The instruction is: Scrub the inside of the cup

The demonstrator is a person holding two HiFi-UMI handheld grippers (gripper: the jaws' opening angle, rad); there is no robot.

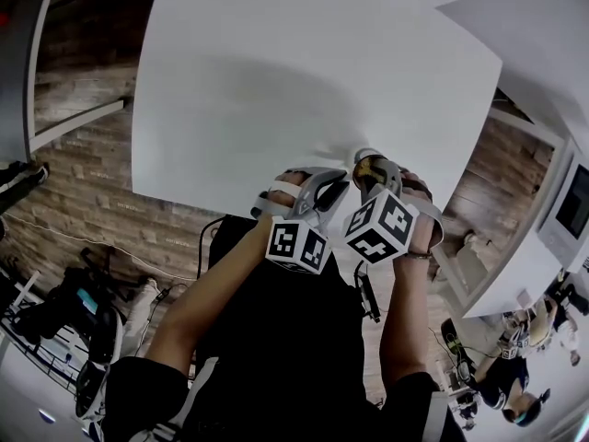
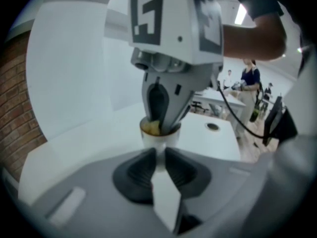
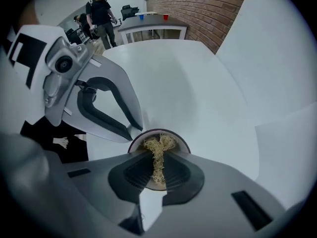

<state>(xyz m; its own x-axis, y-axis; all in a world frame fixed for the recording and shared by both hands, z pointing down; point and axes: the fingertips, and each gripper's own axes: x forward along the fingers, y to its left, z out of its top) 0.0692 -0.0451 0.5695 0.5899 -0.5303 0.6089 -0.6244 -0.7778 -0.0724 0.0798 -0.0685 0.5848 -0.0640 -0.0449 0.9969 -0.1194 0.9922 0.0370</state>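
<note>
A small white cup (image 1: 365, 157) is held over the front edge of the white table (image 1: 276, 81). My left gripper (image 1: 337, 188) is shut on the cup's wall; in the left gripper view the cup (image 2: 161, 138) sits pinched between the dark pads of the left gripper (image 2: 159, 155). My right gripper (image 1: 375, 169) comes down from above and is shut on a straw-coloured fibre scrubber (image 3: 158, 150). The scrubber's tuft lies inside the cup's round rim (image 3: 181, 141), just ahead of the right gripper (image 3: 158, 166). The cup's bottom is hidden.
The table's front edge runs just under the grippers, with brick-patterned floor (image 1: 83, 201) below. A second white table (image 1: 525, 26) stands at the right. A person (image 3: 101, 14) stands far off by another table with small red and blue cups (image 3: 153, 17).
</note>
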